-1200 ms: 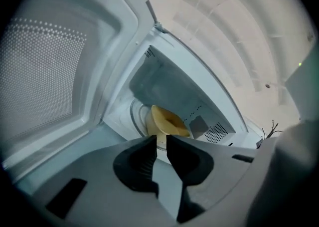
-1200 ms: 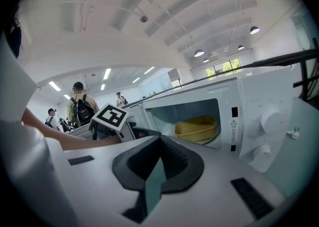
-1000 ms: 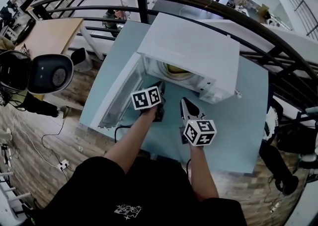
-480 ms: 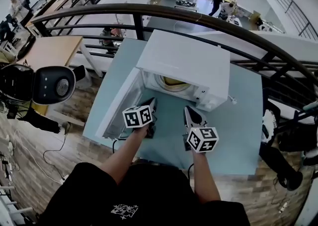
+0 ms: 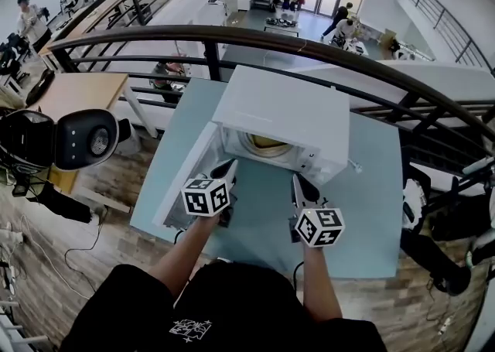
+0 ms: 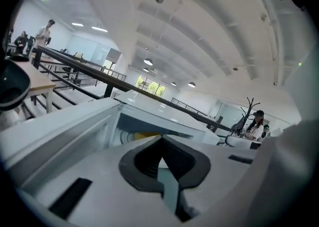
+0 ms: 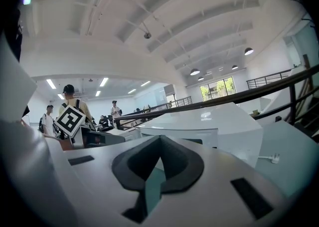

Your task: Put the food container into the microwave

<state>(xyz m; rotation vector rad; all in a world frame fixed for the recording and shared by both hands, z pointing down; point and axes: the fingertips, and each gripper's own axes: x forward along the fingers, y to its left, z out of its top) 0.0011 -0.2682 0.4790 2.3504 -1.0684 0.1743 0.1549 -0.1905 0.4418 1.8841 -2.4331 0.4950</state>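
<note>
Now food container (image 5: 267,141) inside microwave (image 5: 288,111), beyond jaws.

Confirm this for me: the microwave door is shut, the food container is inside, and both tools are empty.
Not quite: the door stands open, swung to the left, as the head view shows. The food container is inside the microwave, and the left tool and right tool are empty.

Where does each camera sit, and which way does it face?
Head view: on the head, steeply down at the open microwave on the table; forearms, left gripper, right gripper show.
Left gripper view: on that gripper, toward the microwave's cavity; shut jaws show.
Right gripper view: likewise, toward the microwave's front; shut jaws show.
Shared: the microwave.
</note>
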